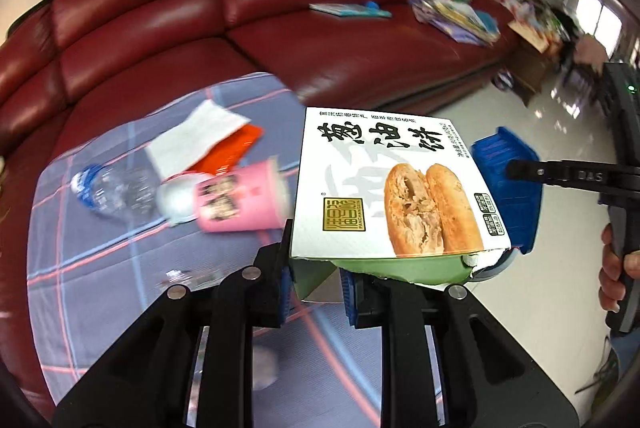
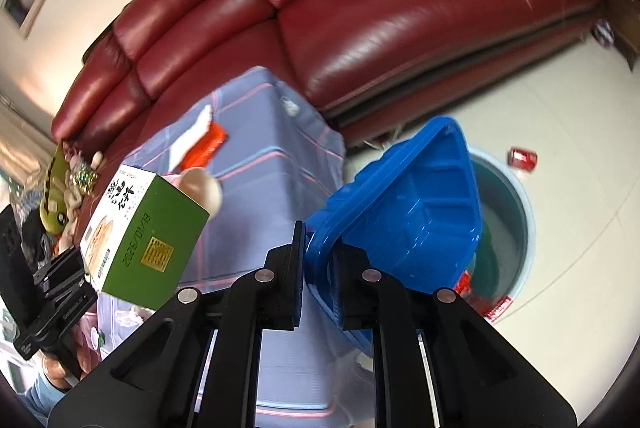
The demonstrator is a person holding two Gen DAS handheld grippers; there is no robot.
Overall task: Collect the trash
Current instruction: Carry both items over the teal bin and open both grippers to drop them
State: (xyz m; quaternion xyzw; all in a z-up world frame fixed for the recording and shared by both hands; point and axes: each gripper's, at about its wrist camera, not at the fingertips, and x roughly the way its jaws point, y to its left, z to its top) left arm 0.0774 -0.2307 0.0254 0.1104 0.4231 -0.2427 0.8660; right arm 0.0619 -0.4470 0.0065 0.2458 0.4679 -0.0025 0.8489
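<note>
My left gripper (image 1: 316, 284) is shut on a food box (image 1: 384, 187), white on top with bread pictures and green sides, held above the table's right edge. The box also shows in the right wrist view (image 2: 140, 228). My right gripper (image 2: 320, 268) is shut on the rim of a blue plastic tray (image 2: 408, 211), held over a light blue trash bin (image 2: 516, 224) on the floor. The tray also shows in the left wrist view (image 1: 508, 179). On the table lie a pink cup (image 1: 240, 199), a clear bottle (image 1: 116, 187), a white napkin (image 1: 196, 139) and a red packet (image 1: 236, 151).
The table has a blue plaid cloth (image 1: 120, 268). A dark red leather sofa (image 1: 280, 7) curves behind it, with books and papers (image 1: 452, 7) on its seat. A red can (image 2: 522, 157) lies on the pale floor beyond the bin.
</note>
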